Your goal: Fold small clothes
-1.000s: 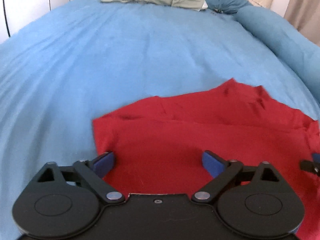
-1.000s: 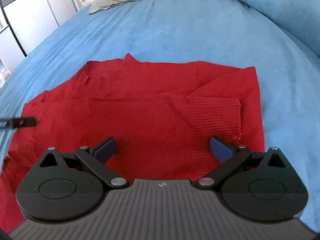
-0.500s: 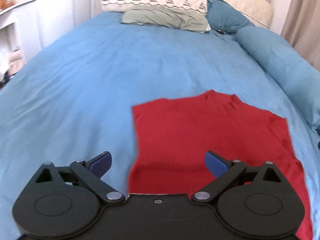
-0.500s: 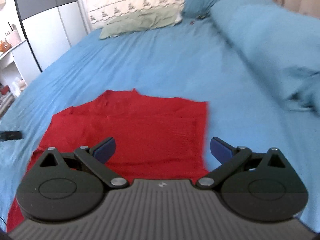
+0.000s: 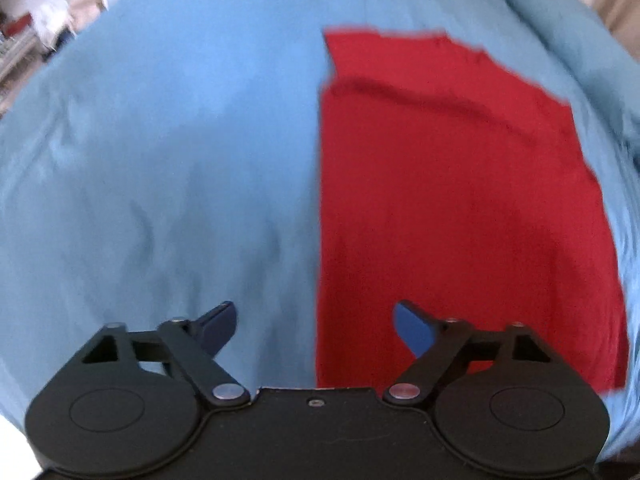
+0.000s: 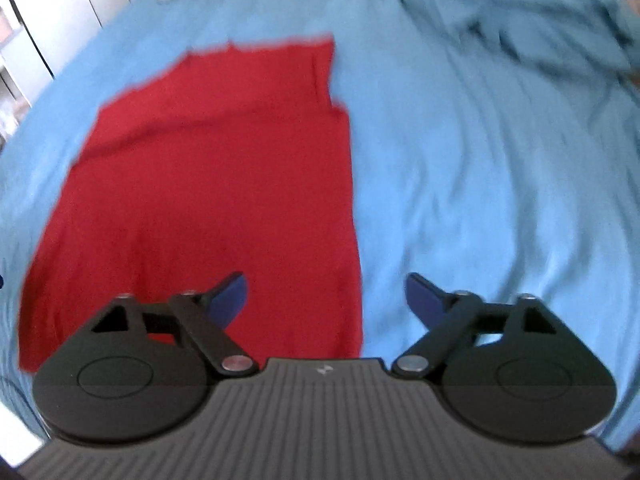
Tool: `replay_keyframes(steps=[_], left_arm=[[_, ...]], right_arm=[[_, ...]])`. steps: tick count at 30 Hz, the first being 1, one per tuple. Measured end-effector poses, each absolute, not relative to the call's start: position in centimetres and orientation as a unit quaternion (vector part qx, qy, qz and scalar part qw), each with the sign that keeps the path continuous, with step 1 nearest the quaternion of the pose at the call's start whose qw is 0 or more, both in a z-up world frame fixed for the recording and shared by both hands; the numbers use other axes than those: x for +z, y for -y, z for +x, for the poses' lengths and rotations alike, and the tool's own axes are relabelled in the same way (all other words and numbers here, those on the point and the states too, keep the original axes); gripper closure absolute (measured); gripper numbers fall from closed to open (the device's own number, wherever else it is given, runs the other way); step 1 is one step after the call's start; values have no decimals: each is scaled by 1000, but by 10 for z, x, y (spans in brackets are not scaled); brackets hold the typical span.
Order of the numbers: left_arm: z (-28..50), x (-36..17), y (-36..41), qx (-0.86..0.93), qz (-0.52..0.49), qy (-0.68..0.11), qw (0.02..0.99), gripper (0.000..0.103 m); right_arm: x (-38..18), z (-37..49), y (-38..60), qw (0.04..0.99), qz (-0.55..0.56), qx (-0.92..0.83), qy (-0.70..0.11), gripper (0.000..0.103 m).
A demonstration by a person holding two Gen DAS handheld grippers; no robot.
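A bed covered in a blue sheet (image 5: 160, 168) fills both wrist views; both pictures are blurred, so fabric texture and fine creases are hard to read. At the far left edge of the left wrist view, pale furniture (image 5: 28, 20) is smeared beyond identification. In the right wrist view, white cupboard panels (image 6: 60, 28) stand at the far left, and a rumpled blue duvet (image 6: 520, 12) lies at the far right. A greenish patch at the far edge is cut off and cannot be identified.

The red garment (image 5: 460, 200) lies flat on the sheet, folded to a rough rectangle with a fold line running across its far portion. Its type cannot be determined. In the left wrist view it occupies the right half; its near edge is hidden behind the gripper body. In the right wrist view the red garment (image 6: 208, 192) occupies the left half, its near edge likewise hidden.

The left gripper (image 5: 314, 326) straddles the garment's left edge, jaws spread and closing, pads clear of the cloth. The right gripper (image 6: 326, 296) straddles the garment's right edge, jaws spread and closing, holding nothing. Whether either set of fingertips touches the fabric cannot be told.
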State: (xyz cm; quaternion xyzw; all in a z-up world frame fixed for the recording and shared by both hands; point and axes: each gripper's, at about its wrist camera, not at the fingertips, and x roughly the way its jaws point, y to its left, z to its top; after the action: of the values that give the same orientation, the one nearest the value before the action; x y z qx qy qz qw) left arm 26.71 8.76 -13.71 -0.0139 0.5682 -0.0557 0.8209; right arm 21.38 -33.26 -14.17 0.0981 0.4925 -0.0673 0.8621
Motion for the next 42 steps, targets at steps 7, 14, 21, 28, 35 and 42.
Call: replay_keyframes(steps=[7, 14, 21, 28, 35, 42], left_arm=[[238, -176, -79, -69, 3, -608, 791, 43], [227, -179, -74, -80, 15, -596, 799, 60], [233, -189, -58, -100, 40, -596, 796, 80], [240, -183, -52, -101, 45, -600, 792, 97], [251, -141, -67, -99, 9, -597, 796, 98], [296, -43, -73, -78, -87, -539, 834, 98]], right_arm=[[-189, 176, 313, 815, 109, -77, -564, 27], [-205, 172, 298, 800, 93, -79, -587, 42], [-206, 172, 295, 797, 94, -89, -590, 49], [-204, 174, 303, 789, 114, -76, -599, 82], [-167, 179, 323, 795, 161, -58, -583, 82], [-73, 221, 349, 829, 228, -22, -510, 83]])
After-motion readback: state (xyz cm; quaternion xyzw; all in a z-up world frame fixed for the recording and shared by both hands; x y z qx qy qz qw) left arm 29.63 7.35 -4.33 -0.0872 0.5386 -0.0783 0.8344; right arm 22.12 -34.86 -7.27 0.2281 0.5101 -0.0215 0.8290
